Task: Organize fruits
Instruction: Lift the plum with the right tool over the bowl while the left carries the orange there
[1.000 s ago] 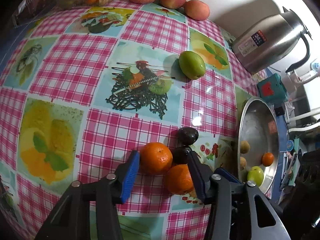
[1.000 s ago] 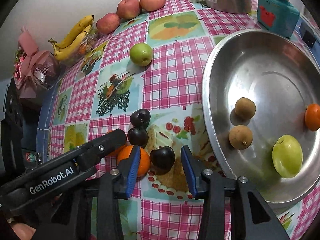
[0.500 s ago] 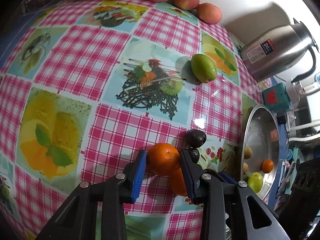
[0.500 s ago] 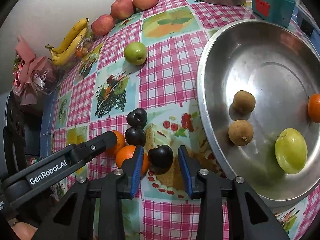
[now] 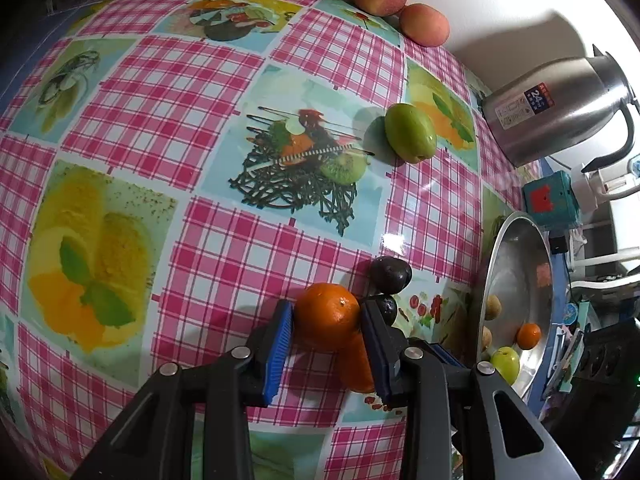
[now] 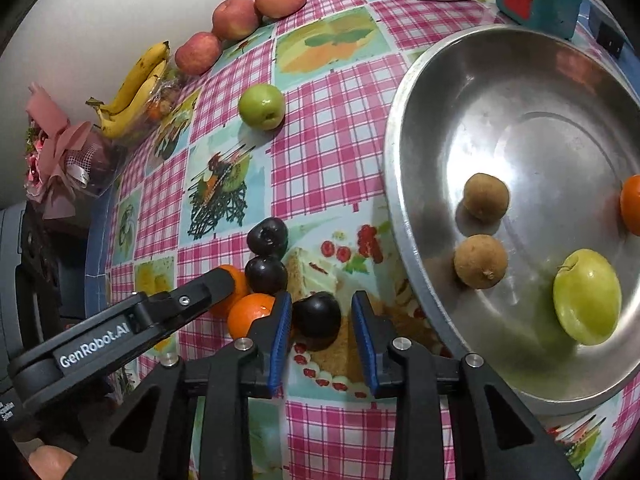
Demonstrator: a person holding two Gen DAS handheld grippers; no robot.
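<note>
While small, round and smooth, liable to roll; best pinched across the widest part, gently for the plum (image 6: 317, 314) (soft skin). Left gripper (image 5: 327, 322): nearly closed, pads pressing both sides of an orange (image 5: 327, 316) on the tablecloth (image 5: 248, 248). Right gripper (image 6: 321, 320): closing, plum between, gap on the right. Steel bowl (image 6: 400, 184) just beside.

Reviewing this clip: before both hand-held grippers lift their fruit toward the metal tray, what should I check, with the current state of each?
1. Left hand-held gripper pads both on the orange: ok.
2. Right hand-held gripper pads both on the dark plum: not ok, closing, gap at one pad.
3. Neighbouring second orange clear of the fingers: cannot tell.
4. Free space in the metal tray: ok.
5. Grippers clear of each other: ok.
</note>
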